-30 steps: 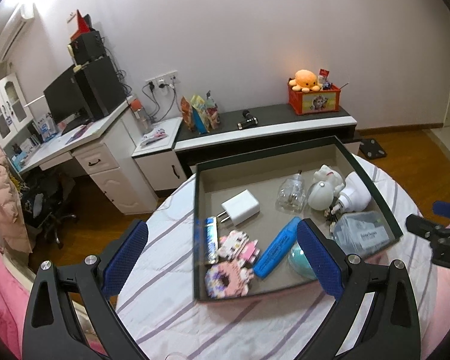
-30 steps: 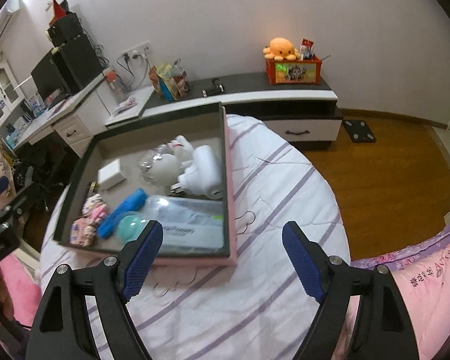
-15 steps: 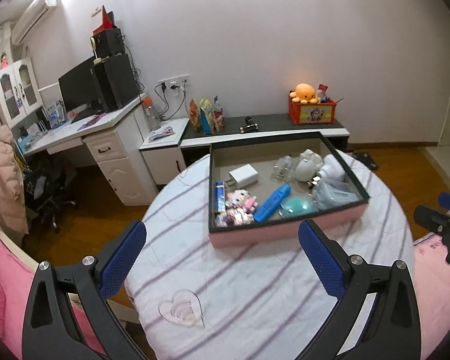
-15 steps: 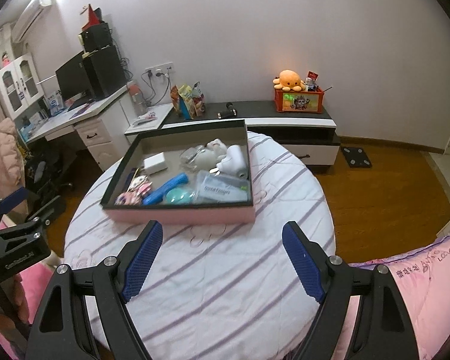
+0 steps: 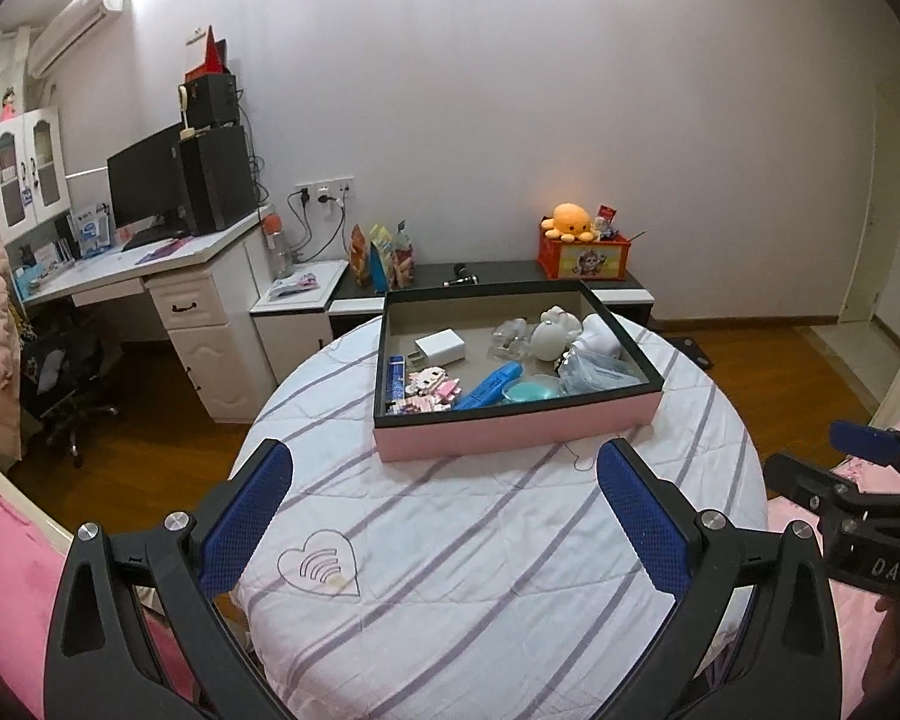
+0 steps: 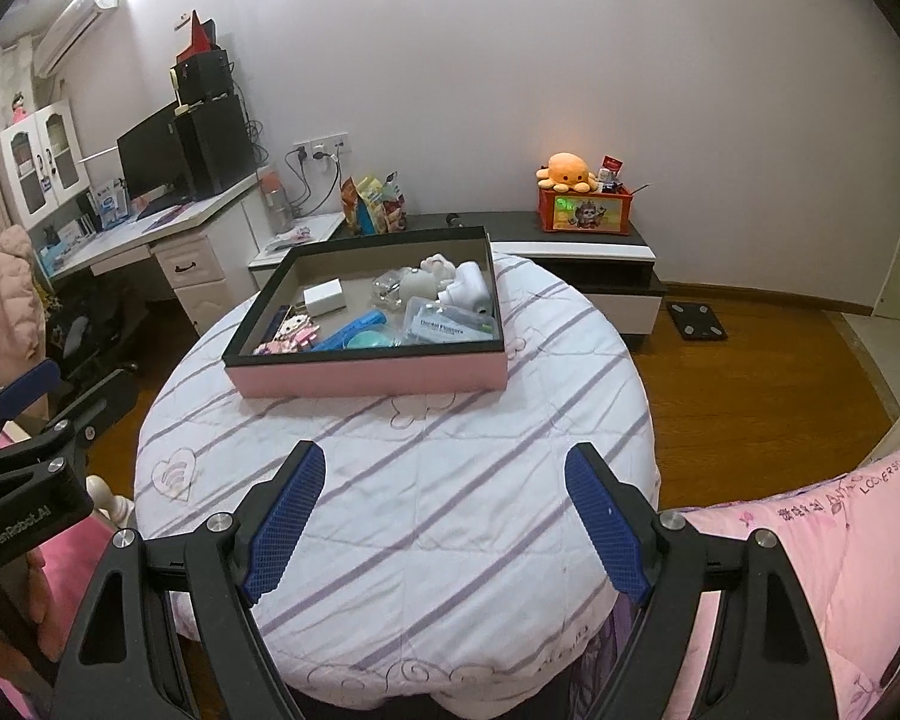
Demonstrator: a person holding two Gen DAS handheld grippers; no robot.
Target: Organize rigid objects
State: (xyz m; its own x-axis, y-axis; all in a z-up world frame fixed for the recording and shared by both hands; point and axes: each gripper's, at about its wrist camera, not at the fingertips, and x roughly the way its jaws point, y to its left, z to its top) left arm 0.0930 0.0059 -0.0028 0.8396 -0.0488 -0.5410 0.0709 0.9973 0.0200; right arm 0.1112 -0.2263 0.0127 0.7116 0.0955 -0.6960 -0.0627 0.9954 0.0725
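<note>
Bedroom, white wall, round desk (image 5: 510,570) under a striped white cloth. Pink box (image 5: 513,438) with dark rim sits on the far part of the desk, holding small items: white charger (image 5: 440,346), blue marker (image 5: 489,384), teal round case (image 5: 531,390), white figurine (image 5: 553,337), clear packet (image 5: 600,371). Left hand-held gripper (image 5: 444,522) spread wide, nothing between pads, over bare cloth short of the box. Right hand-held gripper (image 6: 444,522) also wide, empty. Corner computer table (image 5: 150,264) at left.
</note>
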